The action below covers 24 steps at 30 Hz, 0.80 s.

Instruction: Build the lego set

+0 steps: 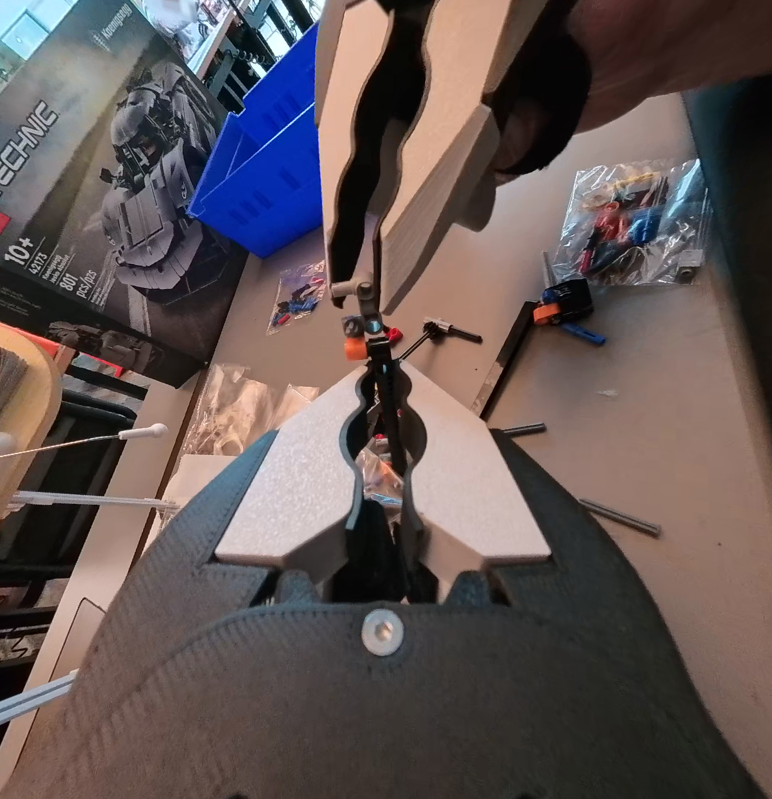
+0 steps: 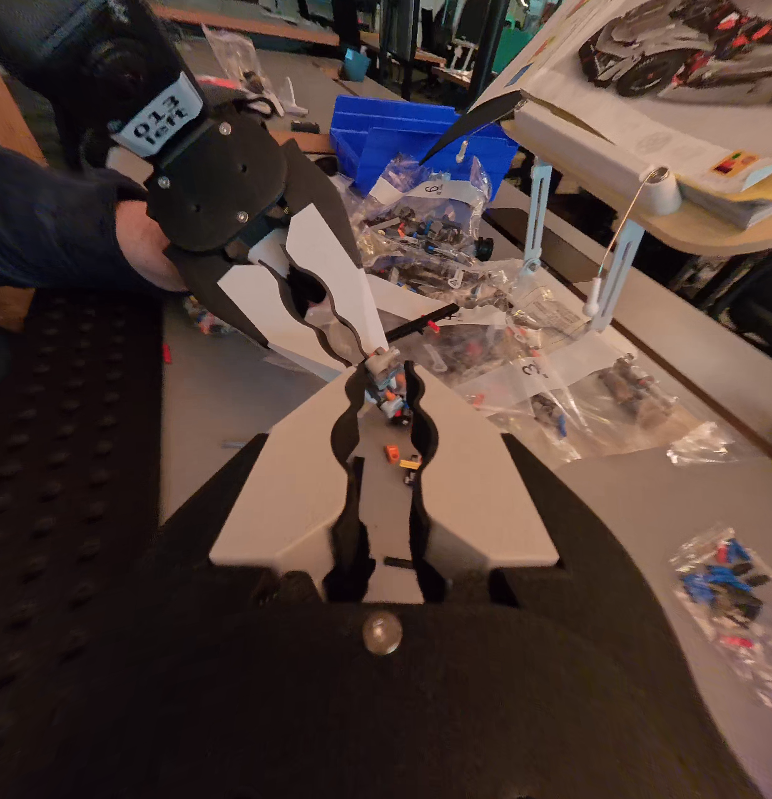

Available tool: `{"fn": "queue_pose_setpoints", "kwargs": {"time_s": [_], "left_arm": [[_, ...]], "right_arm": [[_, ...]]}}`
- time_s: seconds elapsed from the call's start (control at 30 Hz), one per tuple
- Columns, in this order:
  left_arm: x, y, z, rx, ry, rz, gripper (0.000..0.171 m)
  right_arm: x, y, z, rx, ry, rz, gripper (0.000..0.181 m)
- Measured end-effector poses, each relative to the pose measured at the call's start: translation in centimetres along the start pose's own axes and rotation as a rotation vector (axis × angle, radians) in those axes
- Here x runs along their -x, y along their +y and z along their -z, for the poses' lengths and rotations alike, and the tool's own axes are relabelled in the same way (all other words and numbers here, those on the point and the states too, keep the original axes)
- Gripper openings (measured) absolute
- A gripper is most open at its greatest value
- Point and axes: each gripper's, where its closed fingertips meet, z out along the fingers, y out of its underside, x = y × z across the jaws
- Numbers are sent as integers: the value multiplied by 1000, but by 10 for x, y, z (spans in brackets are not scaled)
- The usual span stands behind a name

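Our left gripper pinches the black studded Lego beam assembly above the table; our right gripper clamps a small grey angled connector atop it. We should align squarely, then press gently.

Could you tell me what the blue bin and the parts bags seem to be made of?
The blue bin looks like rigid moulded plastic: uniform colour, soft sheen, moulded slots. The parts bags appear to be thin clear plastic film, crinkled and glinting.
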Motion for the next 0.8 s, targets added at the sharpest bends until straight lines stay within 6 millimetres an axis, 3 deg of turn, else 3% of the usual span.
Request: {"fn": "queue_pose_setpoints", "kwargs": {"time_s": [0.2,0.6,0.8], "left_arm": [[2,-3,3,-13,-8,6,6],[2,-1,2,-6,-6,3,5],[-1,-3,2,-13,0,-9,6]], "right_arm": [[-1,-2,3,-53,-83,-151,14],[0,3,2,-54,-148,-251,11],[5,3,-1,-55,-201,-304,20]]}}
